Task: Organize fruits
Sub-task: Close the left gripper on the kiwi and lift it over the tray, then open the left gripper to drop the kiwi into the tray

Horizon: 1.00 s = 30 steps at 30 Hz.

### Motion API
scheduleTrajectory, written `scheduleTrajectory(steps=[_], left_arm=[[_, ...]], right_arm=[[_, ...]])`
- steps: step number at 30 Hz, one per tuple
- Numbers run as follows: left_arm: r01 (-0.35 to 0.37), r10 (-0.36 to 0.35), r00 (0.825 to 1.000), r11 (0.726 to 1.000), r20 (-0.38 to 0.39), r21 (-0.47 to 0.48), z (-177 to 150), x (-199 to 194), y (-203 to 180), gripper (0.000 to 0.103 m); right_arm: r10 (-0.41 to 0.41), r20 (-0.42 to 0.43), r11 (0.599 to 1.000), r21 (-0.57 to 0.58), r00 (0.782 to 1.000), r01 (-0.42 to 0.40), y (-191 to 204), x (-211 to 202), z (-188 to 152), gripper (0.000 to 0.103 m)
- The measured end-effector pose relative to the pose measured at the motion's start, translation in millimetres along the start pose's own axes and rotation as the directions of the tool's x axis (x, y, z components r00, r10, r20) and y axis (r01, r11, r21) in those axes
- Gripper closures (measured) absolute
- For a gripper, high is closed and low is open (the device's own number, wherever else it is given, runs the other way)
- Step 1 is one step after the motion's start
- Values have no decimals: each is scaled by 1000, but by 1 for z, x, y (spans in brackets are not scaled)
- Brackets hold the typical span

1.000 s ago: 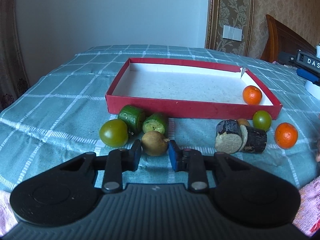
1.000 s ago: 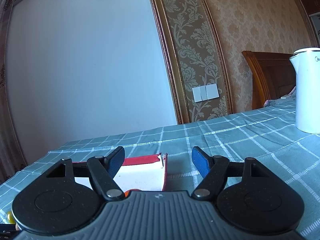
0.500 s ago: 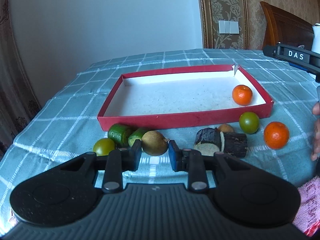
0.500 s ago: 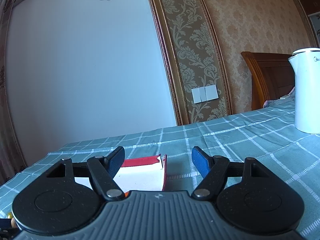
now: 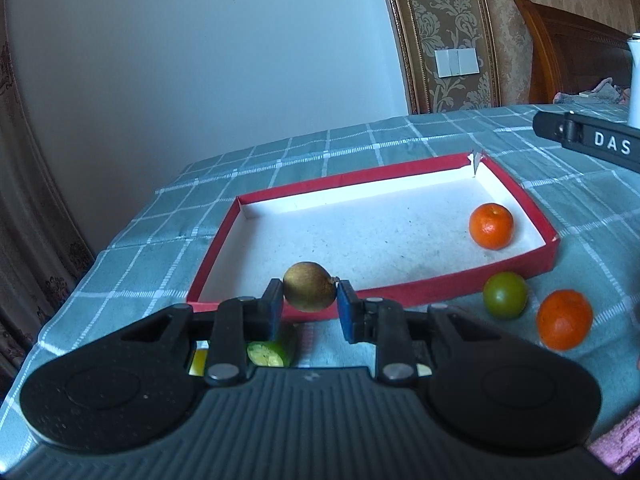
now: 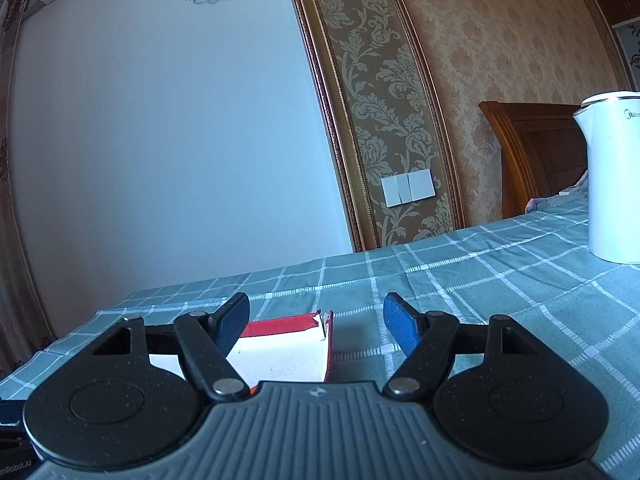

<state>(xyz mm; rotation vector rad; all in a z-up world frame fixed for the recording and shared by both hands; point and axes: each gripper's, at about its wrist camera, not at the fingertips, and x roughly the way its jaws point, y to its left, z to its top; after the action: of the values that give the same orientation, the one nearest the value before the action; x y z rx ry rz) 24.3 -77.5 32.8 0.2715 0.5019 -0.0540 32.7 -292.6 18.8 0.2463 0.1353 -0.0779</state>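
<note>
Checked green cloth covered the table (image 5: 280,160), where a shallow red box (image 5: 400,290) sat with one orange (image 5: 491,226) already inside near its right end. Above the box's near wall, the left hand-held gripper (image 5: 309,306) had its jaws closed on a brown kiwi-like fruit (image 5: 309,286), lifted clear of the cloth. This looked like the carrying step; the next move would call for bringing the fruit over the wall and easing the grip only once low above the white floor, lest it roll. A green fruit (image 5: 505,294) and another orange (image 5: 564,319) waited outside. The right hand-held gripper (image 6: 316,322) was spread wide, holding nothing.
</note>
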Motion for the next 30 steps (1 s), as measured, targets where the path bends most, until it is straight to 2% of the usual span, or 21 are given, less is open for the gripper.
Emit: scheduleTrajectory(steps=[6, 9, 14, 15, 16, 18, 21, 24, 28, 30], left_arm=[[-32, 32, 999, 999, 12, 9, 21, 23, 1, 77], [-32, 33, 999, 999, 21, -9, 30, 30, 4, 72], [-72, 73, 997, 997, 35, -14, 32, 31, 6, 32], [-81, 81, 996, 997, 40, -14, 31, 29, 7, 17], [-83, 84, 995, 996, 47, -17, 29, 27, 8, 7], [-71, 72, 996, 997, 47, -25, 23, 21, 11, 5], [-41, 44, 998, 996, 43, -73, 8, 9, 22, 0], [3, 5, 998, 993, 69, -118, -15, -6, 36, 0], [42, -20, 991, 986, 134, -161, -44, -22, 54, 0], [33, -4, 982, 988, 189, -152, -56, -26, 57, 0]], right_arm=[[1, -2, 1000, 3, 1000, -1, 0, 1, -1, 29], [2, -3, 1000, 4, 1000, -2, 0, 1, -1, 29], [-1, -7, 1000, 11, 1000, 1, 0, 3, -2, 29], [-1, -7, 1000, 12, 1000, 1, 0, 3, -2, 29], [-1, -7, 1000, 11, 1000, 1, 1, 3, -2, 29], [-2, -6, 1000, 10, 1000, 2, 0, 3, -1, 24], [-1, 5, 1000, 11, 1000, 1, 0, 2, -1, 23], [-1, 14, 1000, 21, 1000, 1, -3, 0, 0, 23], [2, 47, 999, 36, 999, -3, -7, -3, 3, 23], [12, 62, 999, 42, 998, -14, -8, -5, 4, 19]])
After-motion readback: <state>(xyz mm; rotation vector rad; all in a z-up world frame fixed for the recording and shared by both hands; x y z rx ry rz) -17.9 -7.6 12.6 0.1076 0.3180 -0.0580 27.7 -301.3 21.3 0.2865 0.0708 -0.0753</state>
